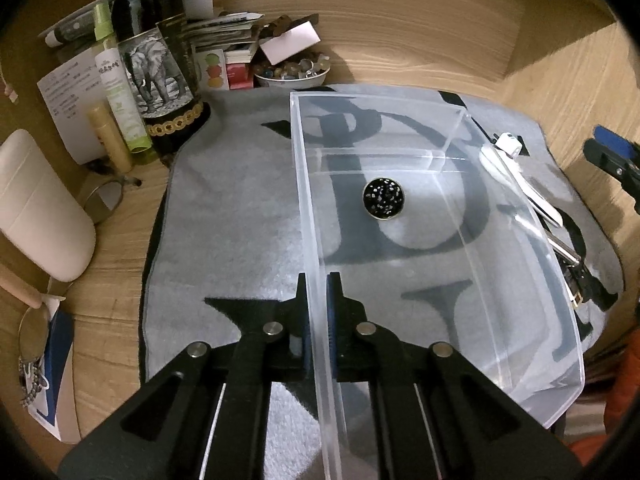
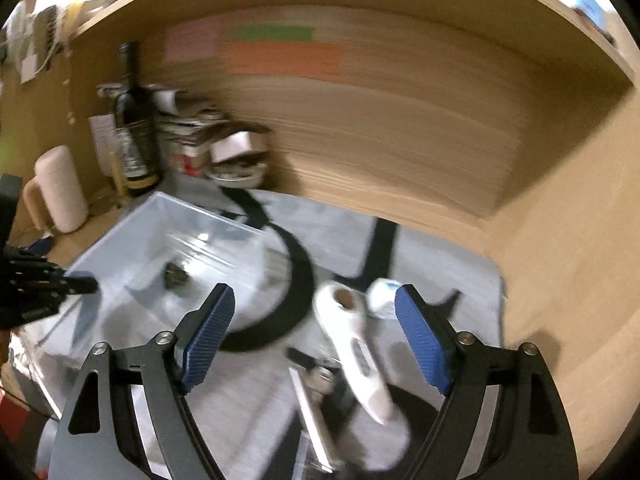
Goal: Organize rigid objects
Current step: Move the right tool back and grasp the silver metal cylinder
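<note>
A clear plastic bin lies on a grey towel. My left gripper is shut on the bin's left wall. A round black speckled disc lies inside the bin; it also shows blurred in the right wrist view. Right of the bin lie a white thermometer-like tool, a small white cap and a metal tool. My right gripper is open and empty above these, with the white tool between its fingers.
A dark bottle, an elephant-print tin, tubes, papers and a bowl of stones stand at the back left. A white case lies at the left. Wooden walls close the back and right.
</note>
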A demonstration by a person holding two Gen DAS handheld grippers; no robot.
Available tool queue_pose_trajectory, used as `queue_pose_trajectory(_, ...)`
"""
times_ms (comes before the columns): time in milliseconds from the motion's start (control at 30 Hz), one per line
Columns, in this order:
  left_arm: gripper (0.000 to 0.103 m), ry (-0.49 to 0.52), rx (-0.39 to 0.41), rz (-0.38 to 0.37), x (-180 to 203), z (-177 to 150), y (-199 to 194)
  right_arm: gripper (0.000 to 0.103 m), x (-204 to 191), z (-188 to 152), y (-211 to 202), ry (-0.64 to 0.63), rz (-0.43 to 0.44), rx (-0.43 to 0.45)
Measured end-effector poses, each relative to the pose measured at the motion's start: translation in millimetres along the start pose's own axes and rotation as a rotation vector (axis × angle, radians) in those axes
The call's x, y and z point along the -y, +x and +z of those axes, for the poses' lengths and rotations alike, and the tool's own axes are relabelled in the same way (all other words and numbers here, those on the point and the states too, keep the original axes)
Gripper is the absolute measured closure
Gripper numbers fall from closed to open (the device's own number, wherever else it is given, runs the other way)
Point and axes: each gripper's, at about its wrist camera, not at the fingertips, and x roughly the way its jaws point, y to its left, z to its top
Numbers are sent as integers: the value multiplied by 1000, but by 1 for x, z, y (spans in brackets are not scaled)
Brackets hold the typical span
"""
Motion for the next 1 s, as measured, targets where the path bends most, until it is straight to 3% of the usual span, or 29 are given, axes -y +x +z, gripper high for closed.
queue_pose_trajectory(300, 97, -7, -6, 27, 2, 1, 1, 23, 39, -38, 8, 101, -31, -68)
queue_pose_trajectory(467, 98, -10, -10, 36, 2, 1, 1, 23, 37, -56, 20, 121, 37, -112)
queue_pose_trajectory(800, 98, -7, -10, 46, 3, 1, 1, 73, 9, -79, 52, 38, 160, -248)
queue_pose_trajectory(1000, 98, -9, -11, 40, 2, 1, 2, 84, 6, -83, 60, 32, 165, -274)
